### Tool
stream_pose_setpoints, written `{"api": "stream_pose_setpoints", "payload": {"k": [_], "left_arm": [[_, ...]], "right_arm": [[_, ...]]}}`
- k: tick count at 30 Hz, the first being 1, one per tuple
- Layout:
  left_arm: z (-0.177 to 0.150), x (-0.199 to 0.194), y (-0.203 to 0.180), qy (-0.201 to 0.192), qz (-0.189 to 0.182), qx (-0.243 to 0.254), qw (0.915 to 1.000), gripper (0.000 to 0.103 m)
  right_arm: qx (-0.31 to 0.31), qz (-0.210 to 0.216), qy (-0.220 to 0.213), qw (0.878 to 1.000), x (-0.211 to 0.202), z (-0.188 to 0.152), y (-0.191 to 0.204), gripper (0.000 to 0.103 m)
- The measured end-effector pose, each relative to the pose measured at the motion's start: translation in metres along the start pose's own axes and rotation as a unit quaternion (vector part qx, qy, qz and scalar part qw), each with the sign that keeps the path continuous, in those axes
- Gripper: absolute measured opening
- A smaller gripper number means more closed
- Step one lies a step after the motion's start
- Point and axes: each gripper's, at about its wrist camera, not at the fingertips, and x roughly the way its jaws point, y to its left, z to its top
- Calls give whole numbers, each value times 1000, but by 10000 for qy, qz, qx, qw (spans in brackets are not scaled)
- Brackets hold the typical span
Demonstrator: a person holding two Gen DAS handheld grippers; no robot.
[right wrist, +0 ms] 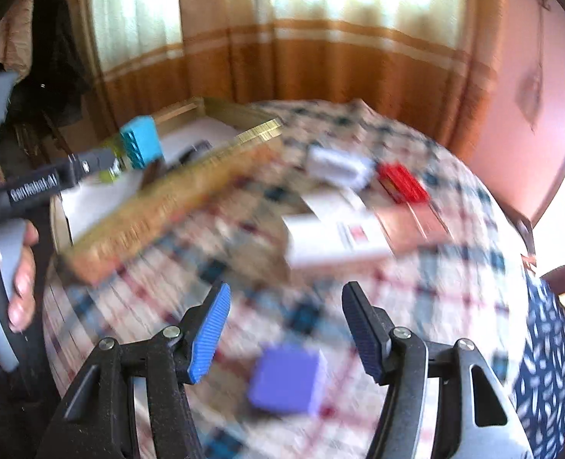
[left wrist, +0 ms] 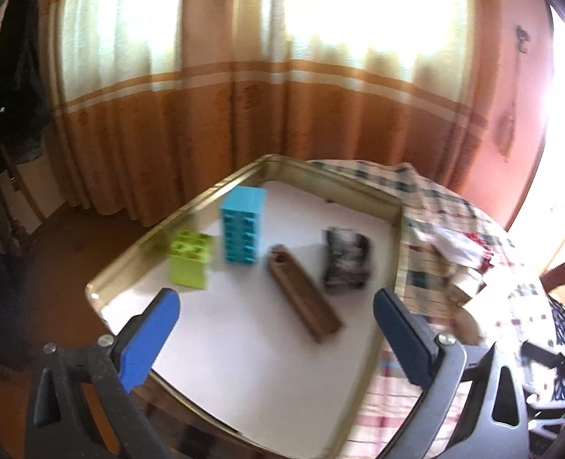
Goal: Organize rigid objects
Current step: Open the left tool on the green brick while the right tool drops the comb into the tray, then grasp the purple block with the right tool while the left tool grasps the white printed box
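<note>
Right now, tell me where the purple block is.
In the right wrist view the purple block lies on the checked tablecloth, low in the picture just ahead of the open right hand-held gripper, apart from the tray.

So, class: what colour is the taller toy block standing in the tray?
Light blue; the taller block shows best in the left wrist view.

White lettering "GenRobot.AI" on the black body of the left gripper (right wrist: 91,164), right wrist view. Nothing else legible; too blurred.
</note>
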Motion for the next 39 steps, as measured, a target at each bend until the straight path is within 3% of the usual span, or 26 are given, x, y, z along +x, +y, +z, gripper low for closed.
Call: {"api": "stream_pose_setpoints", "payload": {"k": [4, 8, 10, 11, 17, 25, 31, 35, 39], "left_arm": [[-7, -5, -23, 18, -146, 262, 9995, 103], [-12, -6, -33, 44, -208, 382, 9990, 103], [-12, -8, -36, 22, -215, 407, 9989, 103], [-12, -9, -38, 12, -228, 417, 9989, 103], [-12, -14, -59, -33, -370, 588, 9976, 103], [-15, -6, -109, 160, -509, 827, 9951, 103], [-21, 22, -145, 608, -558, 669, 9943, 103], [-21, 44, -160, 1072, -543, 103, 9927, 103], [-23, 55, -180, 1187, -441, -160, 9918, 103]], "right_arm": [[-41, 45, 251, 9997, 7, -23, -2, 63], [-49, 112, 223, 9997, 11, -30, 1, 63], [-102, 68, 187, 9998, 10, -31, 2, 53], [-140, 44, 173, 9997, 8, -30, 2, 42], [44, 9, -109, 9999, 1, -24, -8, 42], [490, -790, -524, 9943, -9, -4, -58, 42], [925, -1011, -591, 9888, -14, -5, -98, 42], [1129, -1075, -679, 9854, -22, -9, -115, 42], [1270, -1114, -790, 9825, -28, -9, -128, 42]]}}
